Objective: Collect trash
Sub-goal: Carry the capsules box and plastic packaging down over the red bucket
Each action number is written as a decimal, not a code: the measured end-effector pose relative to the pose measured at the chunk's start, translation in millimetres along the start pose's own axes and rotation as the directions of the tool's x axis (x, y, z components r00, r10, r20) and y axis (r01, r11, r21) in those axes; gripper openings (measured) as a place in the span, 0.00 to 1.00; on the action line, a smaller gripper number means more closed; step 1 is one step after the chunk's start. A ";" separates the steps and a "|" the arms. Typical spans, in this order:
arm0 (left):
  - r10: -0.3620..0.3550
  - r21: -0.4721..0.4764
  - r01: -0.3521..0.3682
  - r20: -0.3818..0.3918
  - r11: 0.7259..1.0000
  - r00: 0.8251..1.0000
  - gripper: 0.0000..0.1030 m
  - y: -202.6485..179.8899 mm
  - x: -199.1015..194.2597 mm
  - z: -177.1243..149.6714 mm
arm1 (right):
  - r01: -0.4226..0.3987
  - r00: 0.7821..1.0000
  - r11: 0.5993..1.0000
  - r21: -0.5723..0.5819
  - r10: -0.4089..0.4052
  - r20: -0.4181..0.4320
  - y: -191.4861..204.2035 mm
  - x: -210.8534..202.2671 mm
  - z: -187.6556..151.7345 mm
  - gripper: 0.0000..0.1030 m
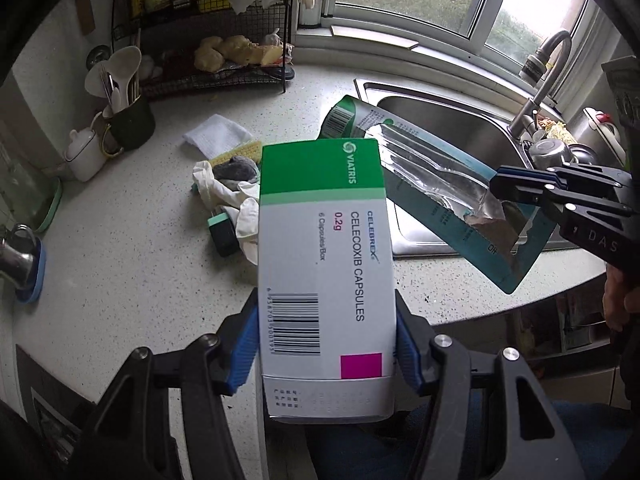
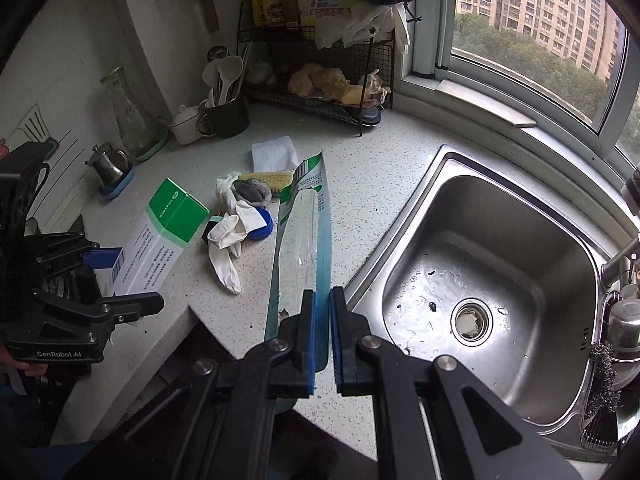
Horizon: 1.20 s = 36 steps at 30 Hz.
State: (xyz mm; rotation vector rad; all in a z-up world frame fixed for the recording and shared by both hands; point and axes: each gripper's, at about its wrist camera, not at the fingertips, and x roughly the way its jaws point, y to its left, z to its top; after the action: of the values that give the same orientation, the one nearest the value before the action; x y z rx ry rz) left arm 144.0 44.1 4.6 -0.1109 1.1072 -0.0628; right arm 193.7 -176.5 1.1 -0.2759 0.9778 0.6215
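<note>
Two pieces of trash are riding above the bench [image 2: 360, 184]. At left, the left claw [image 1: 326, 344] is clamping a Celebrex capsule box [image 1: 324, 264] between its blue pads; at right, the right claw [image 2: 322, 336] is pinching the torn teal blister package [image 2: 308, 236] nearly flat — beside the sink [image 2: 492, 256]. Pickup looks finished; what follows calls for carrying both to a bin, which is not in view — gloves [image 2: 232, 236] are waiting.

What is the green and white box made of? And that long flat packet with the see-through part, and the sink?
The medicine box looks like thin printed cardboard: matte faces, crisp folded edges. The flat packet seems to be a card backing with a clear plastic blister that glints; its bottom end is torn. The sink looks like brushed stainless steel, grey and softly reflective.
</note>
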 end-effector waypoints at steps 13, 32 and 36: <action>0.052 -0.092 -0.050 0.020 0.994 0.998 0.55 -81.5 -40.6 -117.5 | -0.080 0.997 0.988 -0.132 0.080 0.001 30.0 -51.7 -88.6 0.06; 0.042 -0.162 -0.069 -0.165 0.984 0.985 0.55 -80.2 8.7 -222.5 | -0.173 0.954 0.977 -0.126 0.135 -0.269 73.9 7.0 -178.8 0.06; 0.025 -0.182 -0.064 -0.209 0.981 0.978 0.55 -72.6 41.4 -230.7 | -0.175 0.929 0.980 -0.097 0.131 -0.347 74.8 46.9 -199.1 0.06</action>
State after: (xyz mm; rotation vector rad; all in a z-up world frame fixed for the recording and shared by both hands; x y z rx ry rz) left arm -43.6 -45.8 -125.5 -0.2533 1.3212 0.0730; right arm 30.9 -196.5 -142.1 -0.4321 1.3031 0.7975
